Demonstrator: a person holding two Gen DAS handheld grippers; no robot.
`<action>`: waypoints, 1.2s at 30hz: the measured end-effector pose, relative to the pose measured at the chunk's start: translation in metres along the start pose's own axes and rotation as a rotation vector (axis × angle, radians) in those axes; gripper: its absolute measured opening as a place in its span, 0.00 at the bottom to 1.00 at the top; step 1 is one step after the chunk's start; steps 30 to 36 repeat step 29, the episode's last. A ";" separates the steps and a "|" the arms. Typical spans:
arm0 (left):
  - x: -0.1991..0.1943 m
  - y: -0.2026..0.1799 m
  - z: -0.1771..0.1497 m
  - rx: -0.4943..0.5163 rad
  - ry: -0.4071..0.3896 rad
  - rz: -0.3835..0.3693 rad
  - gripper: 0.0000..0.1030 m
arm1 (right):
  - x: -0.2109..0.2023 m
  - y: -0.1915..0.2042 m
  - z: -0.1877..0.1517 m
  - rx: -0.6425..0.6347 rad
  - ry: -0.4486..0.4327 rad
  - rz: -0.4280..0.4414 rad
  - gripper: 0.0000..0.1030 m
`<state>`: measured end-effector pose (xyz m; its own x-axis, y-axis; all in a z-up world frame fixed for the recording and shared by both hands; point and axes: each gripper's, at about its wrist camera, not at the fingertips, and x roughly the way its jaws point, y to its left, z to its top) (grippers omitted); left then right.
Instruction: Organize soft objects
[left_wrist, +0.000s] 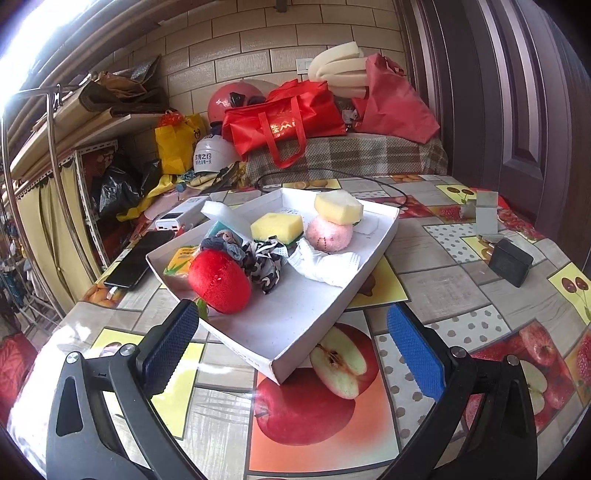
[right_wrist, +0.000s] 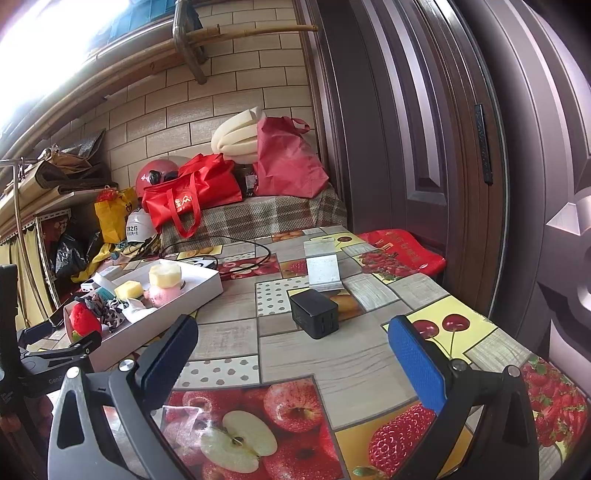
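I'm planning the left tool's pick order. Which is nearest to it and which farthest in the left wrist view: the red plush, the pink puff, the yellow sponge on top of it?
From the left tool:
1. Red plush, near left corner of the white tray.
2. Pink puff, far right part of the tray.
3. Yellow sponge, stacked on the puff, slightly farther back.

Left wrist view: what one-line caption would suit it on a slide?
Open left gripper hovers before a white tray holding a red plush fruit, sponges and cloths on a fruit-print table.
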<state>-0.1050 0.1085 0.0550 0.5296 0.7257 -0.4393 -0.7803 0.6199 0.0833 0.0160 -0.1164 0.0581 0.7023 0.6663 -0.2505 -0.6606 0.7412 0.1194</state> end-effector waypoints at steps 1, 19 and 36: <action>-0.004 0.001 0.003 -0.001 -0.012 0.010 1.00 | 0.000 0.000 0.000 0.002 0.000 0.000 1.00; -0.032 0.015 0.028 -0.057 -0.019 0.021 1.00 | 0.011 -0.021 -0.002 0.116 0.079 0.017 1.00; -0.004 0.002 0.021 -0.044 0.067 -0.080 1.00 | 0.012 -0.007 0.000 0.034 0.082 0.008 1.00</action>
